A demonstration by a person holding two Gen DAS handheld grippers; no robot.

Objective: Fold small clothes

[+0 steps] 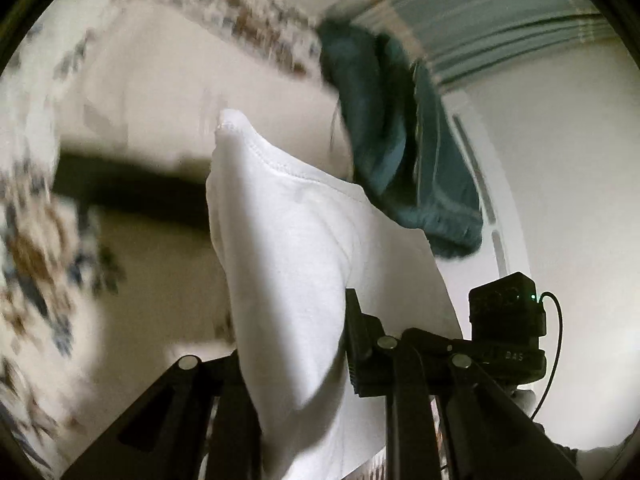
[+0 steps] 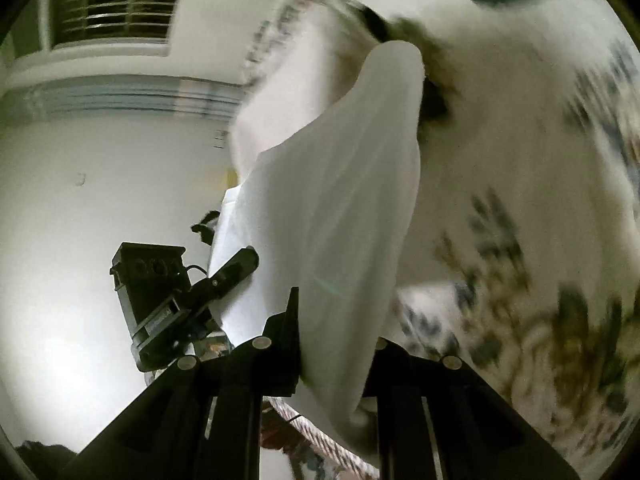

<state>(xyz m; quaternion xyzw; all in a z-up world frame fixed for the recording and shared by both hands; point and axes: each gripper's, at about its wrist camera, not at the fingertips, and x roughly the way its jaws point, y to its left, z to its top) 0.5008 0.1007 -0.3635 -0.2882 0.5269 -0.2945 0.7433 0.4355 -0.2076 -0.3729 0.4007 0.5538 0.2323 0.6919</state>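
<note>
Fingers of my left gripper (image 1: 296, 344) and right gripper (image 2: 336, 344) pinch the white garment (image 1: 288, 240); I should keep it taut and level.

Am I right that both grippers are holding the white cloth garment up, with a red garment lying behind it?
Not quite: the garment behind is dark teal, as the left wrist view shows. The left gripper and right gripper do grip the white cloth garment.

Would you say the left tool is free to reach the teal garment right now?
Probably not: the left tool is shut on the white garment, lifted between both tools, and that cloth hangs in front of the teal garment. It would need to let go first.
</note>
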